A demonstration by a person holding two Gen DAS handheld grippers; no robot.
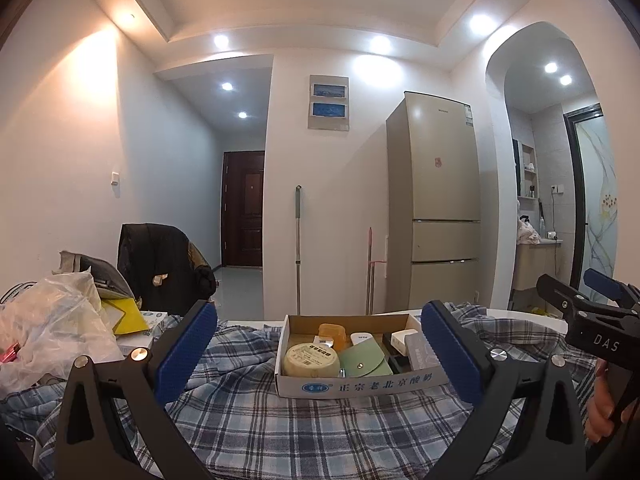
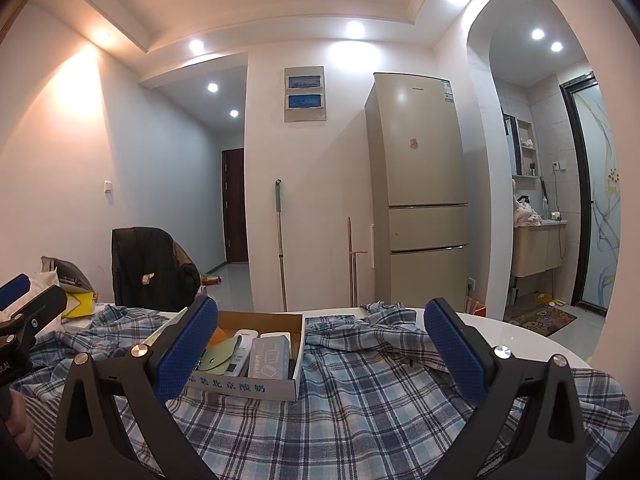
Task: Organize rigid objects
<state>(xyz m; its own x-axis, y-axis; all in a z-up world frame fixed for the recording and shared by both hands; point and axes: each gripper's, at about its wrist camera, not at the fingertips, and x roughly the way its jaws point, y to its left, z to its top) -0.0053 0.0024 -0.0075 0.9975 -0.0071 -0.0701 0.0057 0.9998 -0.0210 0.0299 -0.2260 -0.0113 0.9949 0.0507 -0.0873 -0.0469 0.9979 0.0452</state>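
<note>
Blue-padded fingers of the left tool (image 1: 319, 360) stood nearest the lens, spread wide apart with nothing between them. Beneath them lay a blue plaid cloth (image 1: 280, 432) rumpled over the white worktop (image 2: 532, 340).

Just beyond the fingertips, on the cloth, sat a shallow cardboard box (image 1: 360, 387) with blue Chinese lettering along its front wall. Inside it, at the front left, was a round cream-coloured tin (image 1: 310, 360); touching its right side lay a pale green snap pouch (image 1: 366, 362). Behind these stood an orange block (image 1: 332, 334) and a white device (image 1: 360, 338), and on the right a grey carton (image 1: 420, 354) lay along the side wall. Smaller dark items between them were too hidden to name.

The right tool (image 2: 320, 360) was likewise opened wide and empty, hovering over the cloth with the same box (image 2: 248, 388) behind its left finger, well left of centre in its view. From the left wrist view it appeared at the far right edge, with part of a hand (image 1: 604, 400) on its grip.

At the worktop's left end were a crumpled plastic bag (image 1: 48, 328) and a yellow packet (image 1: 128, 314), apart from the box. Behind stood a chair draped with a dark jacket (image 1: 160, 268), a mop handle (image 1: 298, 248) against the wall and a beige fridge (image 1: 436, 208).
</note>
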